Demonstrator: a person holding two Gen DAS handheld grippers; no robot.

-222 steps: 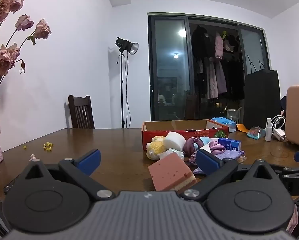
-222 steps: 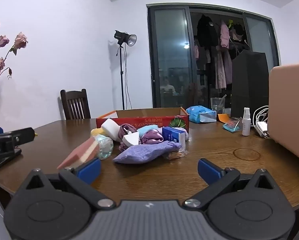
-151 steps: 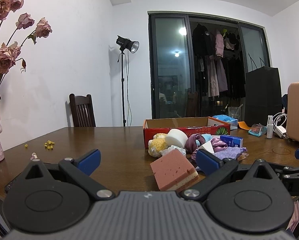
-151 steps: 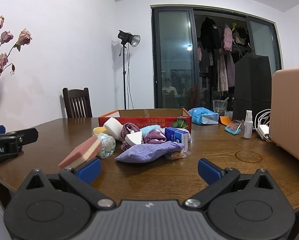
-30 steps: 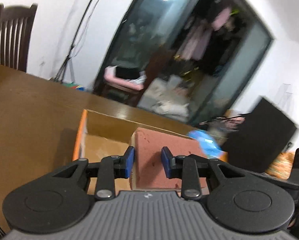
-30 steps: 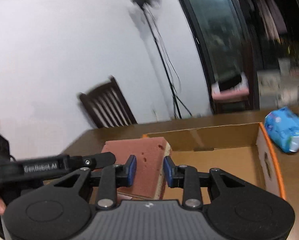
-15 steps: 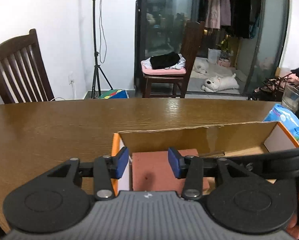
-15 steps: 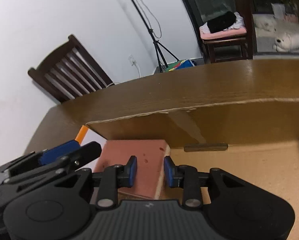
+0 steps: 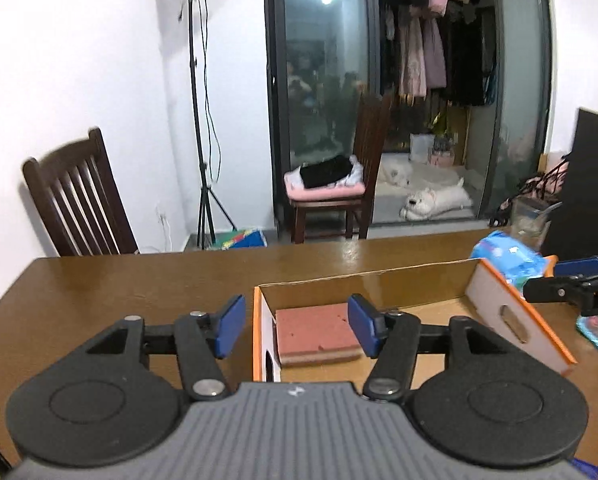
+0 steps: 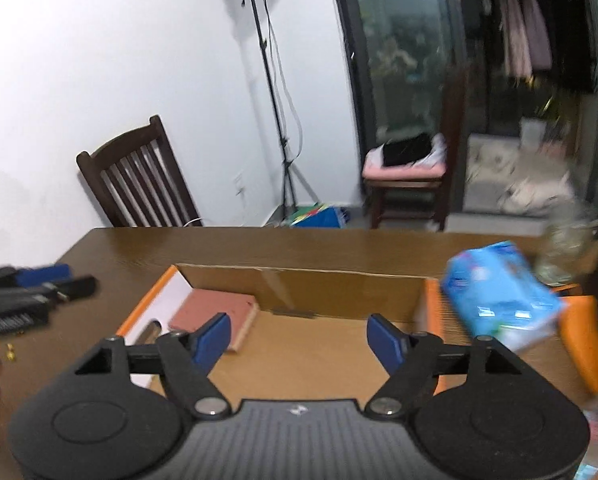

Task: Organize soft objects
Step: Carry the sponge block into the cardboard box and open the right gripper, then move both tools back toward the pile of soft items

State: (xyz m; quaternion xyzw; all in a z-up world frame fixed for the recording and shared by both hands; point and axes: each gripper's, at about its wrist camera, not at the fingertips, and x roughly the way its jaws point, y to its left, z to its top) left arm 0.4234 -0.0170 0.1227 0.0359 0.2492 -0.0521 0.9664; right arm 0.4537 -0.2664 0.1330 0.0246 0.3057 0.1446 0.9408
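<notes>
Hugging box [image 9: 515,322] corner, seemingly: sponge [image 9: 313,330]

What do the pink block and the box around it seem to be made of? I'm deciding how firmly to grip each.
Pink block: likely sponge foam, with a matte, pitted top and a paler layer along one edge in the right wrist view. Box: cardboard, with plain brown matte inner walls, thin raw edges, a cut-out handle slot, and printed orange outside.

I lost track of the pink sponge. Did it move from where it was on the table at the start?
Yes. The pink sponge left the table and now lies flat inside the cardboard box, in its left corner.
</notes>
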